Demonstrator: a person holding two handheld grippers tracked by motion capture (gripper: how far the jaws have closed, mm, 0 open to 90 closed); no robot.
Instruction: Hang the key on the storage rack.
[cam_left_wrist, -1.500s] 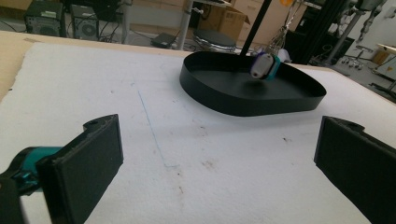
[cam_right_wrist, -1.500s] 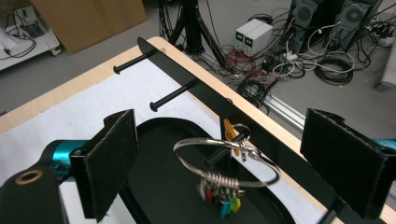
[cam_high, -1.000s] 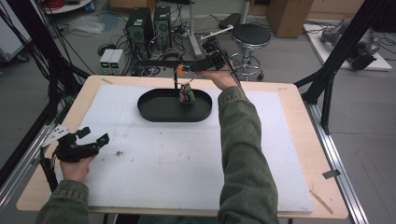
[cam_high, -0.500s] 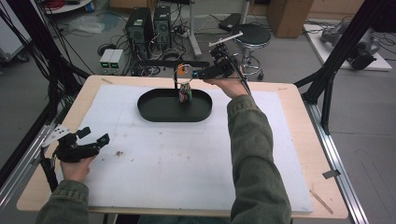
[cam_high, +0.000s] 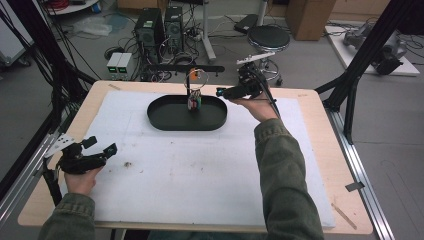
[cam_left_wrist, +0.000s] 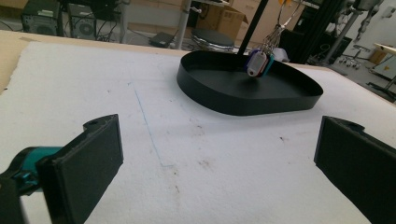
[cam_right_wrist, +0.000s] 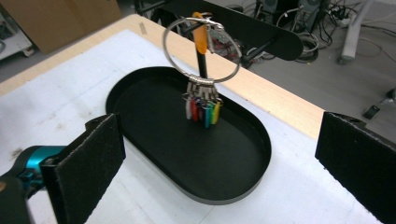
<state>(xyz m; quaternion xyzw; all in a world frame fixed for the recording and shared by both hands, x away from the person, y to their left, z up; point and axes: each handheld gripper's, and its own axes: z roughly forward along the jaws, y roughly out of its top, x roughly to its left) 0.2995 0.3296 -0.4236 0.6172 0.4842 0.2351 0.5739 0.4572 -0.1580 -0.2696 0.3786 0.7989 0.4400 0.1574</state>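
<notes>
the left gripper (cam_high: 95, 150) sits in the person's left hand (cam_high: 80, 172) at the near left of the table (cam_high: 345, 150), its fingers (cam_left_wrist: 88, 168) spread wide and released, with nothing between them but the bare white mat (cam_high: 200, 170) that covers the table. ahead of these fingers and a little to their right, well apart, lies the black oval tray (cam_left_wrist: 243, 100) on the mat. farther off, the right gripper (cam_high: 235, 91) is held by the right hand (cam_high: 257, 105) at the far side of the table, just beside the right end of the tray, and its fingers (cam_right_wrist: 88, 163) also stand wide apart and released, gripping nothing. in the right gripper view the tray lies just beyond and between these fingers. from the tray rises a thin black post (cam_right_wrist: 202, 63) with an orange tip, and on it hangs a large metal ring (cam_right_wrist: 201, 49). a cluster of coloured key tags (cam_right_wrist: 203, 109), white, red, blue, green and yellow, hangs from the ring on smaller rings, above the tray floor and straight ahead of the open fingers, apart from them. beyond the table edge stand computer cases (cam_high: 160, 25) and a round stool (cam_high: 269, 37) on the floor.
</notes>
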